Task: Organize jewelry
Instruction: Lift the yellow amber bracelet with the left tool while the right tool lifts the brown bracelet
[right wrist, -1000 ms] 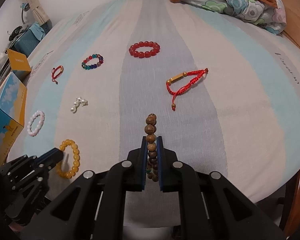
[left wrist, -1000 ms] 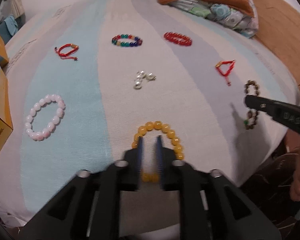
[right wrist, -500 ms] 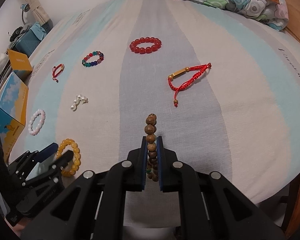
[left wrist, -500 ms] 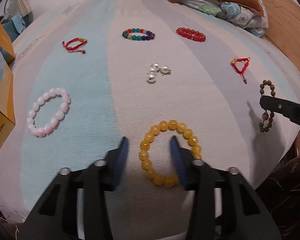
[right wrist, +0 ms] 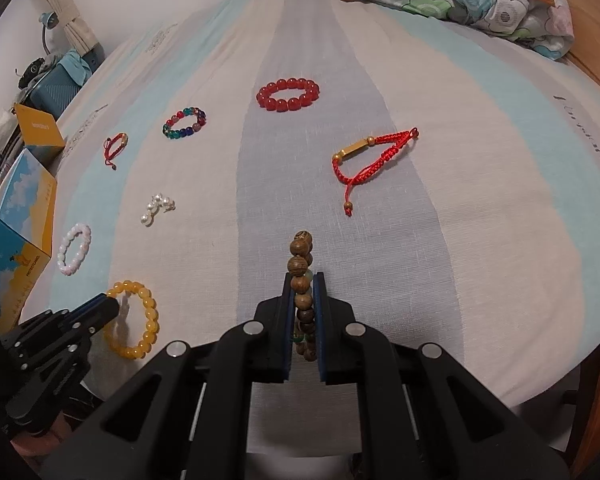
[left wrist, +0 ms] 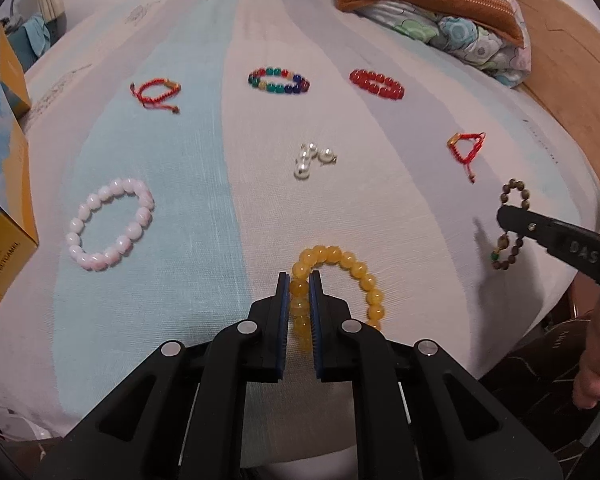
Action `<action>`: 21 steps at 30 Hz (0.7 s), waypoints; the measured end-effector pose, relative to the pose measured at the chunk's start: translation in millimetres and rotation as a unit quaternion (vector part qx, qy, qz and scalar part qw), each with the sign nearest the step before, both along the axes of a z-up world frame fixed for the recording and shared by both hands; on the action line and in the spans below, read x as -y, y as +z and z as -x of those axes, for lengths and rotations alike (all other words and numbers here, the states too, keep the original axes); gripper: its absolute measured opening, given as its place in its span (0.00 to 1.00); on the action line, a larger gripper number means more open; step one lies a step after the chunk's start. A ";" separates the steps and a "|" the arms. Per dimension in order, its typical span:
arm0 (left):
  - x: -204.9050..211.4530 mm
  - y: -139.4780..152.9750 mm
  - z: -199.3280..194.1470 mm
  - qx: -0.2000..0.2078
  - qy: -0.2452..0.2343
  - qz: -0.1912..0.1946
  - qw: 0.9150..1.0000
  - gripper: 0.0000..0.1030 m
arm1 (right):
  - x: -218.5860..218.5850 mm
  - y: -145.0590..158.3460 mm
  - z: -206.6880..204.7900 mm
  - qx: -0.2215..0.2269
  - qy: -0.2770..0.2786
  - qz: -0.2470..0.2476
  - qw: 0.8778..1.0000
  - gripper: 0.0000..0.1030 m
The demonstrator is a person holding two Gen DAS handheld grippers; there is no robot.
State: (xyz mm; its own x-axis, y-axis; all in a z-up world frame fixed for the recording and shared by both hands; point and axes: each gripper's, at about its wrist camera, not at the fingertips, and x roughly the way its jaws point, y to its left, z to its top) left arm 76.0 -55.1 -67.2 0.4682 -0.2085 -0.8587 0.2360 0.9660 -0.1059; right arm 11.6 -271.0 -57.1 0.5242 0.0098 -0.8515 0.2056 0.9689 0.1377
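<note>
My left gripper (left wrist: 299, 280) is shut on the left side of a yellow bead bracelet (left wrist: 356, 270) at the bed's near edge; it also shows in the right wrist view (right wrist: 138, 322). My right gripper (right wrist: 304, 280) is shut on a brown wooden bead bracelet (right wrist: 300, 266) and holds it upright; it shows at the right in the left wrist view (left wrist: 514, 192). On the striped bed cover lie a pink bead bracelet (left wrist: 112, 224), pearl earrings (left wrist: 312, 158), a multicoloured bracelet (left wrist: 278, 80), a red bead bracelet (left wrist: 376, 84) and two red cord bracelets (left wrist: 156, 90) (left wrist: 466, 148).
A yellow and blue box (left wrist: 0, 200) stands at the bed's left edge. A folded quilt and an orange pillow (left wrist: 432, 4) lie at the far right. A wooden bed frame (left wrist: 572, 60) runs along the right side.
My left gripper opened around the yellow bracelet, then shut on its left side. My right gripper kept its hold on the brown bracelet and barely moved.
</note>
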 end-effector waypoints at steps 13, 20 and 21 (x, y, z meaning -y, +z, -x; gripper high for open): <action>-6.6 29.3 5.8 0.011 0.004 0.012 1.000 0.08 | -8.4 24.6 3.7 0.018 0.009 0.007 1.000 0.08; -13.5 50.4 7.5 0.023 0.006 0.020 1.000 0.08 | -19.6 36.7 3.2 0.025 0.017 0.014 0.999 0.08; -15.0 54.1 7.5 0.026 0.006 0.021 0.999 0.08 | -21.4 38.2 3.2 0.026 0.018 0.014 0.999 0.08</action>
